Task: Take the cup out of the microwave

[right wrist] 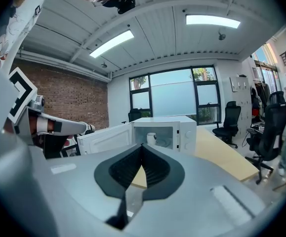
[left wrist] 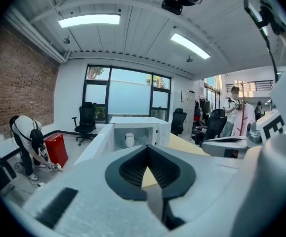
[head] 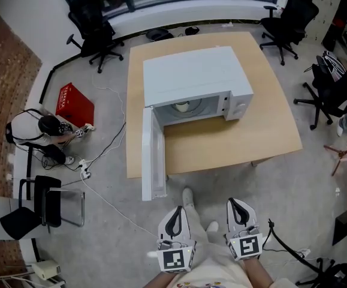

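Note:
A white microwave (head: 191, 77) stands on a wooden table (head: 263, 131), its door (head: 152, 155) swung open toward me past the table's front edge. A white cup (head: 182, 107) sits inside on the turntable; it also shows in the left gripper view as the cup (left wrist: 129, 139) and in the right gripper view as the cup (right wrist: 151, 138). My left gripper (head: 177, 209) and right gripper (head: 238, 202) are side by side over the floor, well short of the table, pointing at the microwave. Both have their jaws shut with nothing between them, as the left gripper (left wrist: 147, 148) and right gripper (right wrist: 142, 146) views show.
A person (head: 44, 134) crouches on the floor at the left beside a red box (head: 74, 105), with cables (head: 104, 155) running toward the table. Black office chairs (head: 95, 26) stand around the table, and a black chair (head: 38, 206) sits near my left. The person's feet (head: 189, 198) stand before the open door.

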Demonstrator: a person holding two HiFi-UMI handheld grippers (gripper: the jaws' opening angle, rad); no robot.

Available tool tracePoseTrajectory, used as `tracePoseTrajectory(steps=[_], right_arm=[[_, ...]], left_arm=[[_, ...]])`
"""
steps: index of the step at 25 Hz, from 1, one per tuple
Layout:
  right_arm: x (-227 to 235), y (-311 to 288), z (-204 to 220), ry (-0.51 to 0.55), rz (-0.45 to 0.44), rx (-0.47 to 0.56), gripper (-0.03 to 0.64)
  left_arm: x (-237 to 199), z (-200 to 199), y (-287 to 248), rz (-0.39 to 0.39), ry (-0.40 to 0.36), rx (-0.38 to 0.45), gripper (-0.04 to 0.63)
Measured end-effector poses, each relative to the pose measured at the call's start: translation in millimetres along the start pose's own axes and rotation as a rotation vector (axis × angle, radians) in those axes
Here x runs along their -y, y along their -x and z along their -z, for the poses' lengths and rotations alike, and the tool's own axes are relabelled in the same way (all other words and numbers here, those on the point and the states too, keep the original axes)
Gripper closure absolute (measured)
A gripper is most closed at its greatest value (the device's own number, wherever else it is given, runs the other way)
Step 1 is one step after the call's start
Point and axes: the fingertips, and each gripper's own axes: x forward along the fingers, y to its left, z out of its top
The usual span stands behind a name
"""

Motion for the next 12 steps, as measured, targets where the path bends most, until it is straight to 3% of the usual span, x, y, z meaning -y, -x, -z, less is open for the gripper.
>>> tracePoseTrajectory(steps=[7,12], right_arm=[[12.5,-77.5,-25.9,-0.023,0.086,0.069,0.611],[16.0,-118.4,-28.6,0.000,0.074,0.029,0.611]], left_arm=[[-37.7,-30.7,-84.1,0.047,0.047,0.057,0.592],[-55.8,-43.8,-125.2,0.064,0.065,0.059,0.592]])
